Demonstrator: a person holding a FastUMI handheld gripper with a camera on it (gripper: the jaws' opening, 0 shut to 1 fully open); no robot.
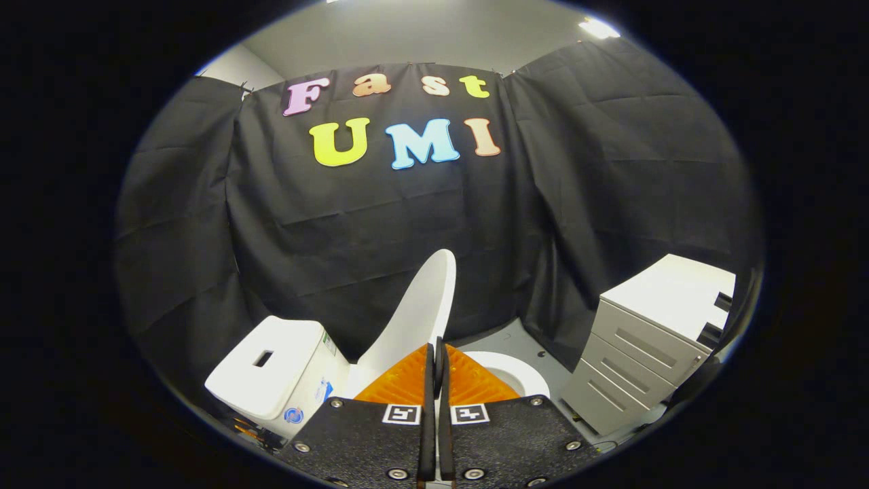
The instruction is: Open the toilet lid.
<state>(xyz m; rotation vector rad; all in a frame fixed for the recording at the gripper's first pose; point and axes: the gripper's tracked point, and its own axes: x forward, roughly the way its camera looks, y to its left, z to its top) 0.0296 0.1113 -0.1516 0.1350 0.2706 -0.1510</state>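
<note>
One big toilet (506,372) low in the booth, with a grey drawer cabinet (648,346) off to its right. White tank (275,367) to the left, flat top with a small dark slot. Toilet lid (417,314) already up, standing tall and thin, long way running up and down, leaning a bit back toward the tank side. Open bowl rim showing just right of the lid. Lid just ahead of the fingers (438,350), a little to the left, very close, maybe touching, but hard to tell. Fingers squeezed nearly together, only a thin gap between, holding nothing that can be seen. Job looks almost done. Probably only a small push left, toward the tank, to rest the lid all the way back.
</note>
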